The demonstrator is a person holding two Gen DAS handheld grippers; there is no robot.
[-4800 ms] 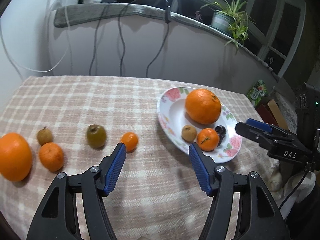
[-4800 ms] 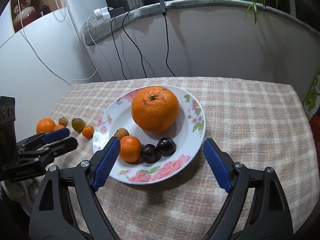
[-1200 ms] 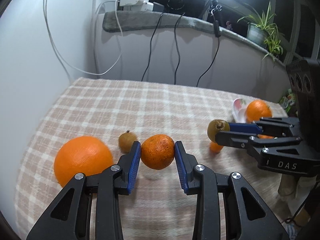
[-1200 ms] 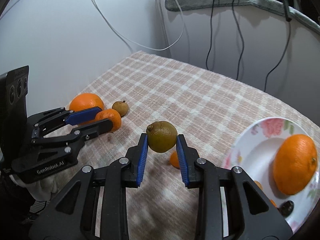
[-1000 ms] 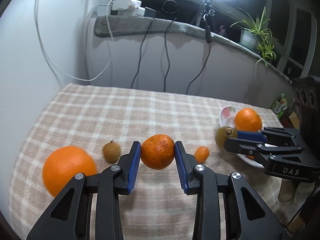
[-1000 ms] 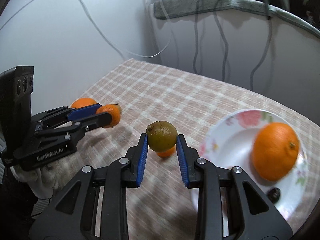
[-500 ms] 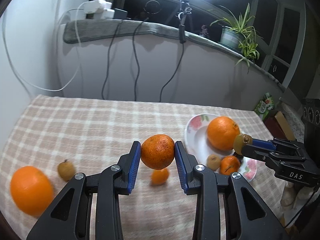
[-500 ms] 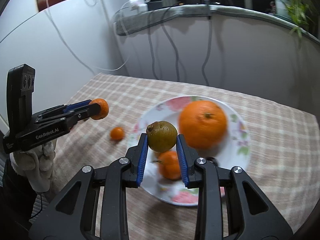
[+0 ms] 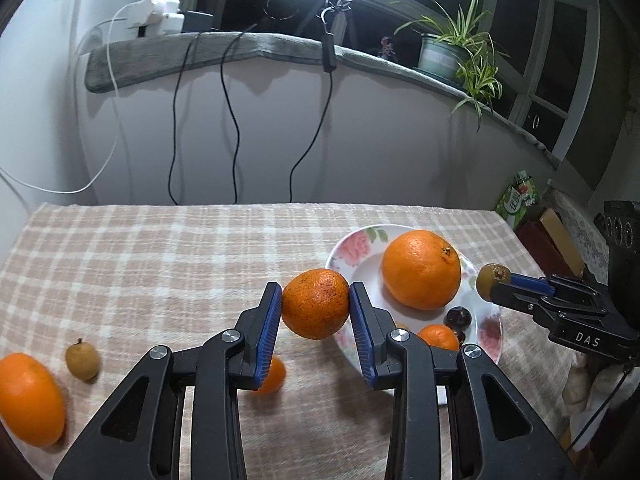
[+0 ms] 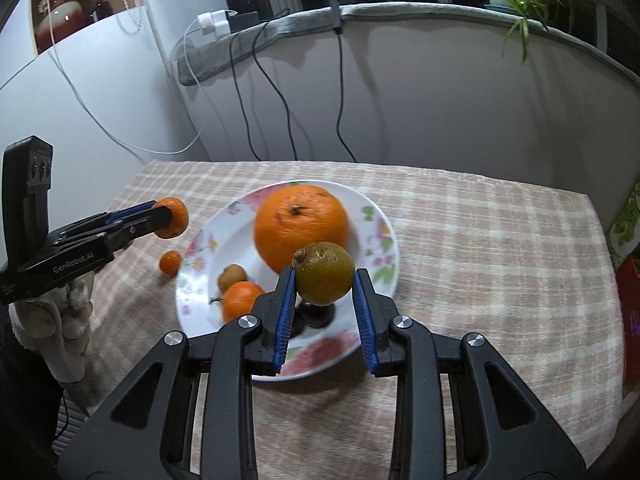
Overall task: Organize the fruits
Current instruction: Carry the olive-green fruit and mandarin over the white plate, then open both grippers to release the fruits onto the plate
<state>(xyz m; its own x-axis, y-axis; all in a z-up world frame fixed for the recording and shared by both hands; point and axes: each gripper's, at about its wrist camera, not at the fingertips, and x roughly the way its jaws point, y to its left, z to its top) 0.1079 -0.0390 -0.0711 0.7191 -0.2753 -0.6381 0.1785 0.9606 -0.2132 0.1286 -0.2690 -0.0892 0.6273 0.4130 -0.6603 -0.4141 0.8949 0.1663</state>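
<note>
My left gripper (image 9: 316, 310) is shut on a mandarin (image 9: 315, 304) and holds it in the air just left of the floral plate (image 9: 352, 246). My right gripper (image 10: 324, 282) is shut on a greenish-brown fruit (image 10: 325, 279) and holds it above the plate (image 10: 376, 216). The plate holds a big orange (image 10: 300, 224), a small mandarin (image 10: 240, 304), a small brown fruit (image 10: 230, 276) and dark plums (image 10: 316, 316). In the right wrist view the left gripper (image 10: 164, 216) is at the plate's left. In the left wrist view the right gripper (image 9: 496, 282) is at the plate's right.
On the checked cloth a tiny mandarin (image 9: 274, 374) lies under my left gripper, with a small brown fruit (image 9: 82, 360) and a large orange (image 9: 30, 398) at the far left. Cables hang down the wall behind. A potted plant (image 9: 452, 54) stands on the ledge.
Both grippers have carried their fruit rightwards to the plate. The left gripper with the mandarin is now at the plate's left rim, and the right gripper with the greenish fruit is over the plate.
</note>
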